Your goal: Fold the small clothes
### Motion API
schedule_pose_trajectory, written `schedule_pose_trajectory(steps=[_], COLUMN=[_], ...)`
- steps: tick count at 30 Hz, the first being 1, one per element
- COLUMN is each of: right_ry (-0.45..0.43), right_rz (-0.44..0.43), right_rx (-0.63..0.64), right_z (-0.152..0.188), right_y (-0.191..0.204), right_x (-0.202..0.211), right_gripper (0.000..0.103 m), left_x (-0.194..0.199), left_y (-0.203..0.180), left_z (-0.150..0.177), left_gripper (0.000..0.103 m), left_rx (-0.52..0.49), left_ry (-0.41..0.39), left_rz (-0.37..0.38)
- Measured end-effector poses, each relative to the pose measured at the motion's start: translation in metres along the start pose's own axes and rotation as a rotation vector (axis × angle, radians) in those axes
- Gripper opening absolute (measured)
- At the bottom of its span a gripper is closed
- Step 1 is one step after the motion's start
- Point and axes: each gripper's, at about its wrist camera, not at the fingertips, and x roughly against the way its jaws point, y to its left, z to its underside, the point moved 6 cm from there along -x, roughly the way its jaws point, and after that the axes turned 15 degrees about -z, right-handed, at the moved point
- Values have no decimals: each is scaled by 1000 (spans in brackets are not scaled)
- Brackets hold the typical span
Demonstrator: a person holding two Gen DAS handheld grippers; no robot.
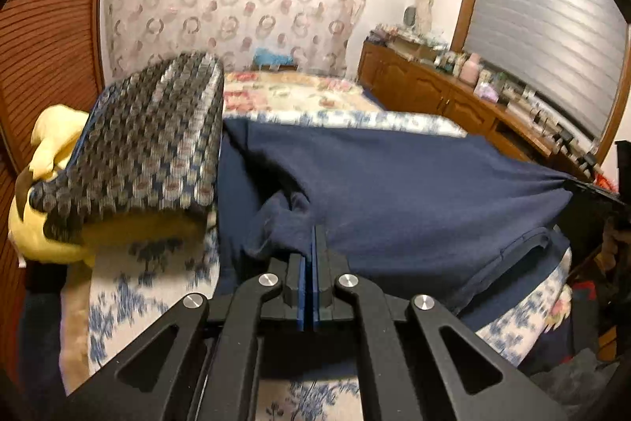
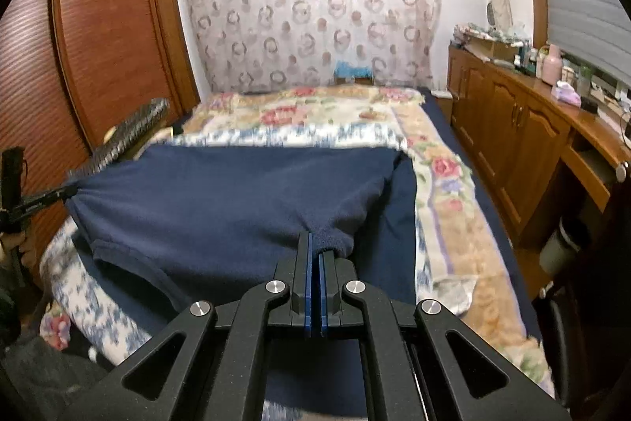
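**Navy garment strung between two pinches over the bed**

The navy garment [image 1: 394,192] hangs across the middle of both views, stretched over the floral bed cover [image 2: 445,192]. The left tongs [image 1: 314,235] are pressed together on a bunched corner at lower centre of the left view; the right tongs [image 2: 315,243] pinch the opposite corner at lower centre of theirs. It looks soft, light and limp, a fleecy knit that sags between the grips and should drape, not slide. Corners and hems seem the sensible holds; the ribbed hem [image 2: 118,251] droops at lower left. Open bed lies beyond, toward the top of the frames. At left a checkered cushion [image 1: 138,141] on a yellow plush toy [image 1: 51,152] crowds the edge; the wooden cabinet [image 2: 512,129] bounds the right
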Motion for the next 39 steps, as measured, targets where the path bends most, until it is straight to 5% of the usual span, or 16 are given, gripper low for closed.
schedule_pose_trajectory(steps=[5, 12, 20, 22, 25, 39], right_ry=[91, 121, 120, 112, 103, 158], right_rz=[18, 45, 78, 91, 88, 7], right_rx=[-36, -22, 30, 39, 44, 108], right_z=[24, 17, 19, 18, 20, 23], right_y=[-14, -17, 3, 3, 7, 31], right_x=[-22, -29, -18, -13, -10, -89], right_gripper=[2, 11, 31, 42, 47, 48], left_x=[-16, -5, 4, 5, 1, -30], left_y=[-1, 9, 24, 26, 29, 32], left_z=[23, 35, 34, 32, 30, 24], left_gripper=[3, 27, 44, 53, 70, 70], left_rx=[-11, 0, -2, 1, 4, 11], left_ry=[73, 73, 50, 45, 47, 92], left_rz=[-25, -40, -71, -69, -69, -121])
